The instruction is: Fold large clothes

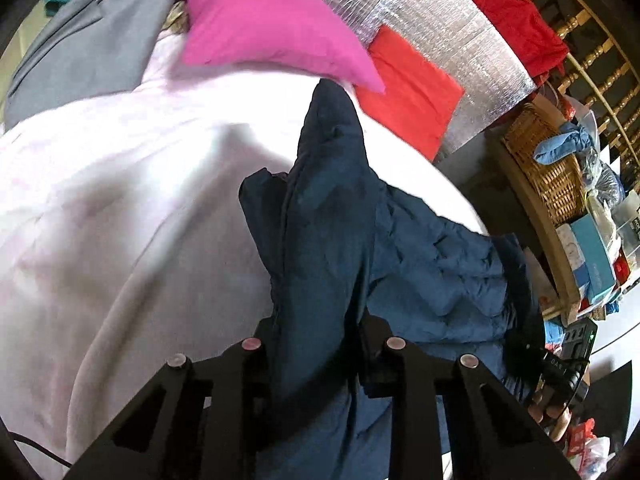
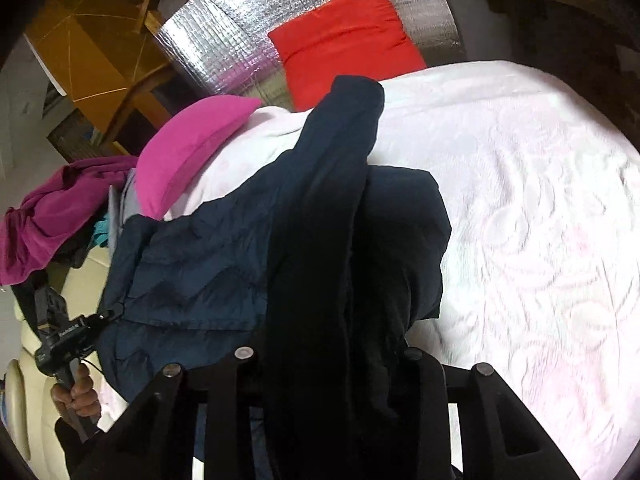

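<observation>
A dark navy quilted jacket (image 1: 420, 272) lies on a white bedspread (image 1: 120, 200). My left gripper (image 1: 316, 344) is shut on a fold of the jacket, with a sleeve (image 1: 332, 152) stretching away from the fingers across the bed. My right gripper (image 2: 328, 356) is shut on another dark fold of the same jacket (image 2: 192, 272), whose sleeve (image 2: 344, 128) also runs away across the bedspread (image 2: 520, 220). The right gripper shows at the right edge of the left wrist view (image 1: 560, 364); the left one shows at the lower left of the right wrist view (image 2: 68, 344).
A magenta pillow (image 1: 260, 28) and a red cushion (image 1: 412, 88) lie at the far side against a silver foil panel (image 1: 432, 20). A grey garment (image 1: 88, 40) lies at far left. A wicker basket (image 1: 552, 168) and cluttered shelf stand right. Purple clothes (image 2: 52, 216) are piled left.
</observation>
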`<state>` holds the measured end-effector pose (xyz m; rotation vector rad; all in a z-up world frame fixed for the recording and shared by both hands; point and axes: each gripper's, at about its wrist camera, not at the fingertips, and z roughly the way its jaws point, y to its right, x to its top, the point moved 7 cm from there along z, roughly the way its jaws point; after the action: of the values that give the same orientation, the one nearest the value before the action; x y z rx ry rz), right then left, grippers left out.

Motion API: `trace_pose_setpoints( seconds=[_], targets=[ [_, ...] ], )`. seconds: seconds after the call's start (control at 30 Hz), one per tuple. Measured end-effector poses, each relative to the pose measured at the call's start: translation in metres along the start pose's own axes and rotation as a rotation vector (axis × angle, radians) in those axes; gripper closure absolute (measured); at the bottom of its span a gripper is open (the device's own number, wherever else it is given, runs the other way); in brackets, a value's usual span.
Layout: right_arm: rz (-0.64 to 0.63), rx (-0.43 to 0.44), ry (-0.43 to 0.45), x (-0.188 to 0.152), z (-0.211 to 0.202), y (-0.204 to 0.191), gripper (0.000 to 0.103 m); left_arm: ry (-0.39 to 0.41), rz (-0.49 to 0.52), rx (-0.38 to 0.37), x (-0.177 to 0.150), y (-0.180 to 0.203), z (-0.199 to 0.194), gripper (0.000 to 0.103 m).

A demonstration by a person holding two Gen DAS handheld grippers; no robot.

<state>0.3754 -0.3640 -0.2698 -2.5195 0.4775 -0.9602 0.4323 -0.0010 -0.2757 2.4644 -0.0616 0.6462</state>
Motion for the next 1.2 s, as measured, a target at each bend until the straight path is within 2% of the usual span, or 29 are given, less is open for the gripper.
trace_pose_setpoints(
  seconds=[0.07, 0.1, 0.13, 0.17, 0.2, 0.23, 0.33, 0.4, 0.5, 0.57, 0.6, 0.63, 0.7, 0.83, 0.87, 0.9, 1.0, 1.07, 1.13, 1.2],
  targets=[
    [0.012, 0.003, -0.003, -0.01, 0.0, 0.003, 0.065, -0.026, -0.005, 0.035, -0.007, -0.011, 0.006, 0.072],
    [0.014, -0.009, -0.01, -0.014, 0.007, 0.008, 0.062, -0.034, -0.005, 0.069, -0.009, -0.015, 0.008, 0.065],
    [0.013, -0.026, -0.018, -0.017, 0.014, 0.01, 0.05, -0.041, -0.004, 0.123, -0.011, -0.021, 0.013, 0.062],
    [0.019, -0.059, -0.03, -0.021, 0.023, 0.018, 0.043, -0.053, 0.007, 0.152, -0.013, -0.025, 0.018, 0.055],
    [0.03, -0.096, -0.049, -0.025, 0.029, 0.028, 0.032, -0.056, 0.015, 0.169, -0.013, -0.026, 0.02, 0.05],
    [0.05, -0.13, -0.074, -0.029, 0.035, 0.037, 0.03, -0.052, 0.018, 0.193, -0.011, -0.026, 0.02, 0.049],
    [0.095, -0.129, -0.056, -0.029, 0.021, 0.042, 0.03, 0.026, 0.072, 0.246, -0.007, -0.015, -0.005, 0.049],
    [0.107, -0.15, -0.007, -0.027, -0.004, 0.045, 0.03, 0.117, 0.116, 0.275, -0.005, -0.006, -0.031, 0.041],
    [0.094, -0.232, 0.137, -0.022, -0.054, 0.05, 0.03, 0.237, 0.153, 0.317, -0.013, 0.001, -0.065, 0.028],
    [0.064, -0.218, 0.226, -0.023, -0.08, 0.04, 0.03, 0.237, 0.182, 0.343, -0.023, 0.007, -0.069, 0.028],
    [0.041, -0.205, 0.24, -0.022, -0.084, 0.033, 0.034, 0.223, 0.194, 0.356, -0.026, 0.008, -0.064, 0.028],
    [0.015, -0.196, 0.245, -0.026, -0.087, 0.026, 0.052, 0.204, 0.21, 0.377, -0.032, 0.011, -0.059, 0.028],
    [-0.035, -0.189, 0.222, -0.043, -0.089, 0.019, 0.066, 0.151, 0.241, 0.441, -0.039, 0.014, -0.044, 0.028],
    [-0.048, -0.191, 0.089, -0.075, -0.053, 0.014, 0.067, 0.039, 0.3, 0.579, -0.056, 0.008, -0.004, 0.025],
    [-0.047, -0.197, 0.013, -0.088, -0.038, 0.016, 0.066, 0.023, 0.302, 0.595, -0.059, 0.005, 0.002, 0.023],
    [-0.055, -0.214, -0.051, -0.097, -0.024, 0.02, 0.065, 0.024, 0.291, 0.595, -0.062, 0.004, 0.001, 0.023],
    [-0.078, -0.243, -0.047, -0.102, -0.024, 0.019, 0.065, 0.042, 0.258, 0.572, -0.064, 0.006, -0.012, 0.023],
    [-0.054, -0.213, -0.028, -0.106, -0.041, 0.012, 0.062, 0.114, 0.267, 0.586, -0.066, 0.018, -0.032, 0.023],
    [-0.042, -0.221, 0.01, -0.112, -0.061, 0.01, 0.042, 0.226, 0.294, 0.578, -0.071, 0.04, -0.065, 0.023],
    [-0.061, -0.231, 0.081, -0.113, -0.09, 0.001, 0.039, 0.311, 0.321, 0.561, -0.079, 0.064, -0.098, 0.022]
  ],
)
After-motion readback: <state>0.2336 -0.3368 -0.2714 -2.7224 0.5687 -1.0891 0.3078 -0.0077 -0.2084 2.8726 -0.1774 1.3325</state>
